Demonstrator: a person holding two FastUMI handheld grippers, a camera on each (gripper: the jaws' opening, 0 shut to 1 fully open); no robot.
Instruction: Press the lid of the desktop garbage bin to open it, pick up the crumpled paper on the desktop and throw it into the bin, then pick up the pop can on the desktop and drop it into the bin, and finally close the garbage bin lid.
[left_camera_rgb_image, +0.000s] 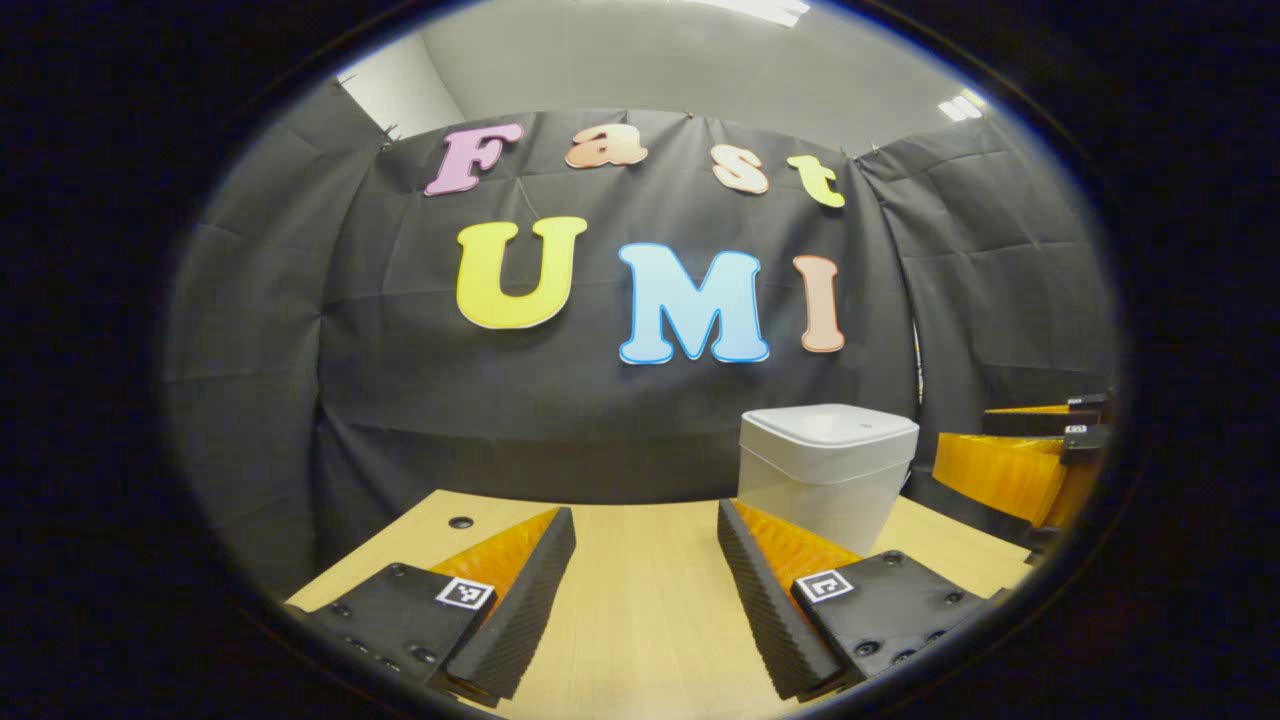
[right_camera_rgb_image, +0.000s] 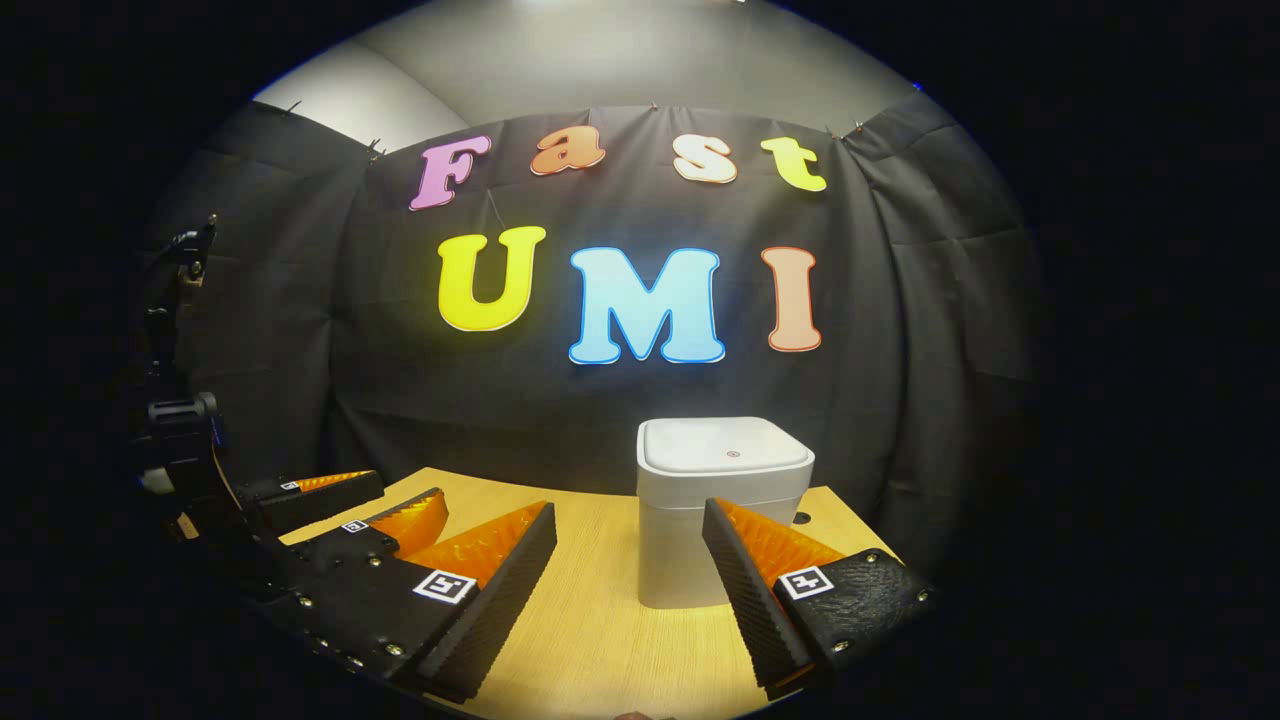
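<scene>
The white desktop bin (left_camera_rgb_image: 825, 480) stands on the wooden desk with its lid (left_camera_rgb_image: 830, 425) shut. In the left gripper view it is ahead and to the right, just past my right finger. My left gripper (left_camera_rgb_image: 645, 590) is open over bare desk, nothing between its fingers. In the right gripper view the bin (right_camera_rgb_image: 700, 540) sits straight ahead, its lid (right_camera_rgb_image: 725, 445) flat and shut. My right gripper (right_camera_rgb_image: 625, 580) is open, low above the desk in front of the bin. The left gripper (right_camera_rgb_image: 405, 497) appears at the left there. The right gripper (left_camera_rgb_image: 965, 440) shows beside the bin at the right edge.
The light wooden desktop (left_camera_rgb_image: 640, 570) runs back to the black cloth wall. A small round cable hole (left_camera_rgb_image: 460, 522) lies at its far left corner, and another hole (right_camera_rgb_image: 800, 519) sits just right of the bin. The desk edge is close behind the bin.
</scene>
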